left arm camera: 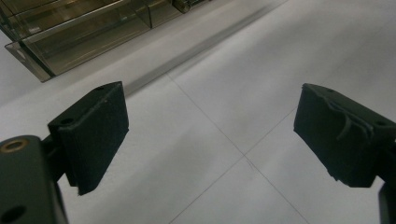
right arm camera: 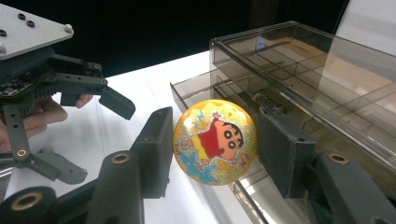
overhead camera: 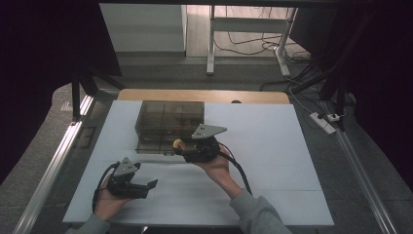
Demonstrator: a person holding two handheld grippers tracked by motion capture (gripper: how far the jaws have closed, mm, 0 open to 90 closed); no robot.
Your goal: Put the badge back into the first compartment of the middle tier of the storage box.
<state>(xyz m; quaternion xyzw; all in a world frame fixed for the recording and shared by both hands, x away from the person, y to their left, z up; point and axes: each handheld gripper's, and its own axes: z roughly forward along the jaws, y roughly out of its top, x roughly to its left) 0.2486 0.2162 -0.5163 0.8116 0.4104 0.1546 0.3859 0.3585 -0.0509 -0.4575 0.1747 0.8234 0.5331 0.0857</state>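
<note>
A compartmented organizer box (overhead camera: 168, 124) sits toward the far centre of a table (overhead camera: 272, 146), its drawer (right arm camera: 205, 93) pulled out toward the person's side. Directly in front of the box, the right gripper (overhead camera: 181, 147) points left along its near edge, with a ball (right arm camera: 215, 141) between its jaws, above the drawer's near rim. Nearer the person and to the left, well apart from the box, the left gripper (overhead camera: 152, 185) hangs over bare tabletop, pointing right, jaws spread with nothing between them. From that gripper's own view, the box lies ahead to the upper left. Beyond the table's far edge stands a desk frame (overhead camera: 248, 29) on the floor, with a power strip (overhead camera: 324, 122) to the right.
</note>
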